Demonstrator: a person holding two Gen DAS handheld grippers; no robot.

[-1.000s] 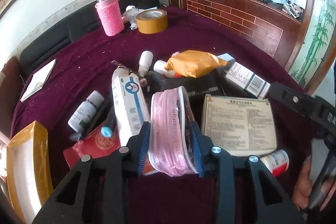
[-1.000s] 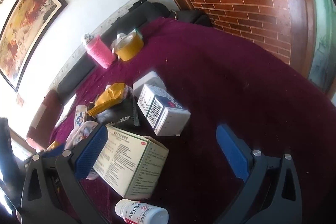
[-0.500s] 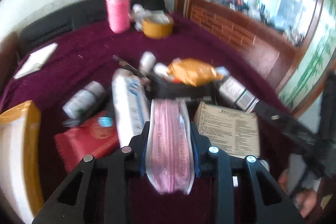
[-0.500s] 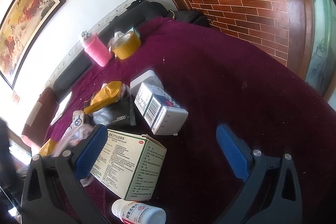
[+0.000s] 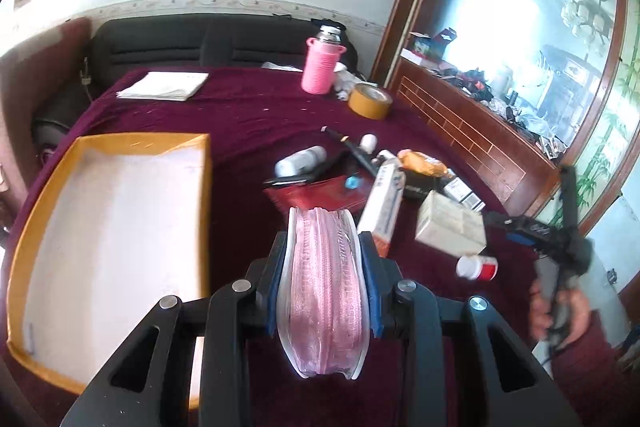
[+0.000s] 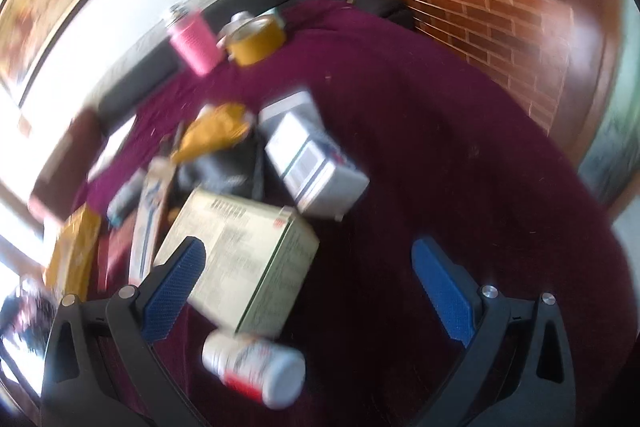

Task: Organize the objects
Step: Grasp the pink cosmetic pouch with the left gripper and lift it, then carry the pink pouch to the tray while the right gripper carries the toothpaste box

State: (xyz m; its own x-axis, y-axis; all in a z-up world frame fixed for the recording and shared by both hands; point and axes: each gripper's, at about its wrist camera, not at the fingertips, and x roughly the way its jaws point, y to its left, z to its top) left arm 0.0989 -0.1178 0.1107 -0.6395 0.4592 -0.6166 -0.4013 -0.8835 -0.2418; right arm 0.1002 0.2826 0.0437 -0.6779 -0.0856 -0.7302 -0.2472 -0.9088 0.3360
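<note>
Left to right: an open tray (image 5: pixel 108 227) with a yellow rim and pale floor lies on the worktop (image 5: pixel 248 115), which is covered in a dark red cloth. Just right of it, the left hand-held gripper (image 5: pixel 322 279) pinches a pink zip pouch (image 5: pixel 322 291) edge-on between its 2 blue pads, held above the cloth. Beyond lies the unsorted heap: a long white carton (image 5: pixel 382 205), a beige box (image 5: pixel 450 227) and a white pill bottle (image 5: pixel 478 266). At far right the right hand-held gripper (image 6: pixel 308 291) stands spread wide, holding nothing, over the beige box and the bottle.

Judged step: carrying the pouch to the tray. To do it well, bring the pouch over the tray's floor and clear of the rim, lower it near the far corner to leave room for the boxes, and let go only once it rests. The pouch looks soft and may flop flat on release.
</note>
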